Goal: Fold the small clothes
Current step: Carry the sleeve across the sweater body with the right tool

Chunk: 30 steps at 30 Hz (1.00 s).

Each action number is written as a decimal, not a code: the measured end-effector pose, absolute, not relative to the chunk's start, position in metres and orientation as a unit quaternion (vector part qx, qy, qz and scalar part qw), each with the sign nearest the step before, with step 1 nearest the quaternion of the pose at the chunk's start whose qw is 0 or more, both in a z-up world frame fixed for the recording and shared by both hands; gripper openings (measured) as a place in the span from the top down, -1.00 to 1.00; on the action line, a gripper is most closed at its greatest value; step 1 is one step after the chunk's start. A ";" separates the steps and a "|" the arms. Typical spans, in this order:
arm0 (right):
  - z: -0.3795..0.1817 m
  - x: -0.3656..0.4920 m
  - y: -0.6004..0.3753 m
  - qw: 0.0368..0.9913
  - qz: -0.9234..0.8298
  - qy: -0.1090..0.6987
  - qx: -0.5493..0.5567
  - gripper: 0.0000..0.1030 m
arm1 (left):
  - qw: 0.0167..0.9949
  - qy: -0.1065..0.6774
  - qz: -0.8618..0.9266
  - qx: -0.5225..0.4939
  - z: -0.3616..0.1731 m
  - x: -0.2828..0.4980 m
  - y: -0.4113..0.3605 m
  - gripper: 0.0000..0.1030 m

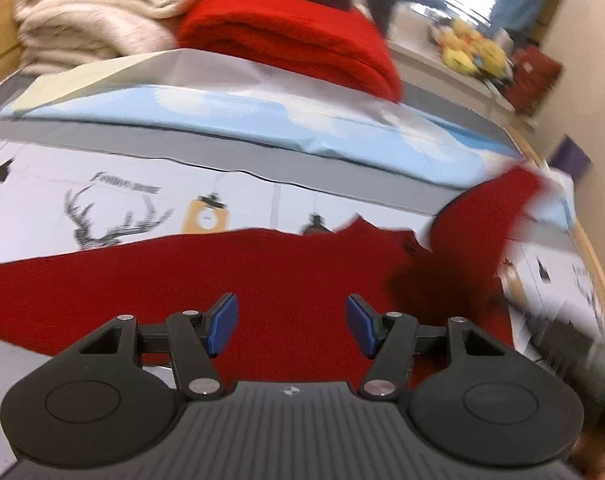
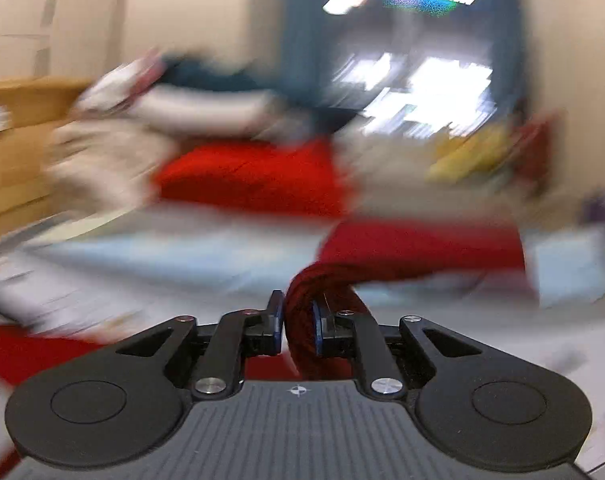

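Red knitted garment (image 1: 238,280) spread crosswise under the released, empty left gripper (image 1: 291,330), its right end lifted and clenched in the nearer right gripper (image 2: 298,326).

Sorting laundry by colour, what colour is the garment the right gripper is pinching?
Red garment, clearest in the right wrist view.

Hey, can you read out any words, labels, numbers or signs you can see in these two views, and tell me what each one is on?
"Follow me" is my best reading of the blurred script above the antlers on the printed sheet; only "Follow" is fairly clear.
The yellow tag print on the same sheet shows a mark too blurred to read.
Right wrist view: nothing readable; it is motion-blurred throughout.
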State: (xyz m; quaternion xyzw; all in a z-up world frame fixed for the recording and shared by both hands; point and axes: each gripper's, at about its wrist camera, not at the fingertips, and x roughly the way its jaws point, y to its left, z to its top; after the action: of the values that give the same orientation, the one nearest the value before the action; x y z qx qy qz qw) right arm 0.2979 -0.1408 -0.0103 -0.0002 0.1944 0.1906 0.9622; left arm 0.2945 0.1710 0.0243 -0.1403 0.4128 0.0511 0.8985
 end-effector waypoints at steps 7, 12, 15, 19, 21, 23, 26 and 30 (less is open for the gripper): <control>-0.015 0.301 -0.139 0.901 0.177 0.355 0.176 0.44 | 0.886 0.408 0.108 -0.195 0.029 0.295 0.227 -0.26; -0.017 0.300 -0.184 0.909 0.079 0.346 0.217 0.24 | 0.881 0.412 0.105 -0.206 0.020 0.301 0.229 -0.03; -0.048 0.299 -0.215 0.883 0.009 0.387 0.266 0.23 | 0.872 0.425 0.092 -0.225 0.005 0.309 0.230 0.41; -0.085 0.305 -0.242 0.802 -0.042 0.451 0.389 0.20 | 0.847 0.457 0.081 -0.259 -0.026 0.321 0.229 0.53; -0.083 0.307 -0.241 0.802 -0.027 0.448 0.393 0.20 | 0.835 0.469 0.077 -0.278 -0.045 0.328 0.228 0.53; -0.072 0.308 -0.240 0.823 -0.018 0.436 0.364 0.20 | 0.822 0.477 0.076 -0.302 -0.065 0.334 0.227 0.53; -0.061 0.312 -0.246 0.839 -0.013 0.421 0.344 0.20 | 0.799 0.491 0.087 -0.337 -0.097 0.340 0.230 0.44; -0.053 0.325 -0.252 0.846 0.007 0.421 0.328 0.20 | 0.771 0.497 0.104 -0.385 -0.126 0.346 0.238 0.25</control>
State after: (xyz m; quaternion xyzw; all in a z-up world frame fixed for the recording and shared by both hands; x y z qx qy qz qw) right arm 0.3254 -0.2519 -0.0530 0.3283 0.4209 0.0069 0.8456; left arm 0.3461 0.2383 -0.1262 -0.3846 0.4971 0.1039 0.7709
